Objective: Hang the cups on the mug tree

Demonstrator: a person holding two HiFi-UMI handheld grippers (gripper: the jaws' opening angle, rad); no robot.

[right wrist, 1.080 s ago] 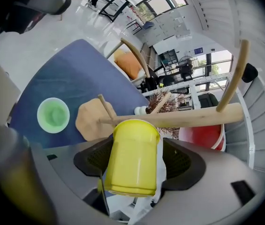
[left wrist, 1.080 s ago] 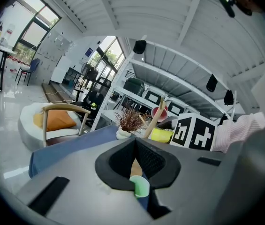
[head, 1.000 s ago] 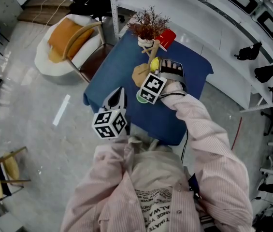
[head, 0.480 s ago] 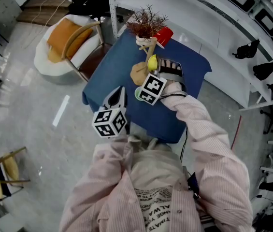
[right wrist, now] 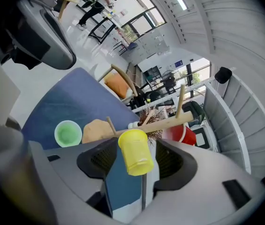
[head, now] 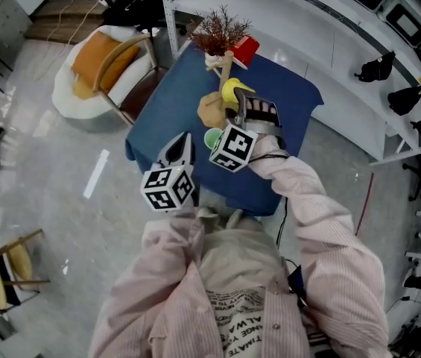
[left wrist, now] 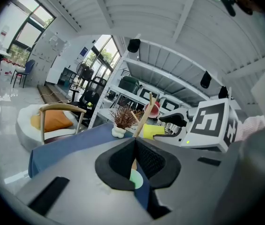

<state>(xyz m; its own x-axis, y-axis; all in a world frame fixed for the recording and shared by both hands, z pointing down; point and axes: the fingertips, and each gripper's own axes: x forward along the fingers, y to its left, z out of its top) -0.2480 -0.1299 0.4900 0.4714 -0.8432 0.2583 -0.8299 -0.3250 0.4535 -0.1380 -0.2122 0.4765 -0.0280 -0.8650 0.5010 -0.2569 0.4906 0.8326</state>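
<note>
A wooden mug tree [head: 223, 80] stands on the blue table [head: 173, 110]. A red cup [head: 246, 49] hangs on its far side. A yellow cup [right wrist: 134, 151] hangs mouth-up at a short peg of the tree [right wrist: 170, 122], between the pads of my right gripper [right wrist: 136, 162]. Its jaws are closing, but a gap shows on each side of the cup. In the head view the right gripper [head: 244, 106] sits just behind the yellow cup [head: 234, 92]. A green cup [head: 211, 138] stands on the table near the tree's base [head: 210, 114]. My left gripper [head: 182, 149] hovers at the table's near edge, shut and empty.
A dried plant in a white vase [head: 216, 39] stands behind the tree. A wooden chair with an orange cushion [head: 106, 62] is left of the table. A long white counter [head: 329, 58] runs along the right. Grey floor lies to the left.
My right gripper has drawn back slightly toward me, and more of the yellow cup shows at the tree. The left gripper has stayed where it was.
</note>
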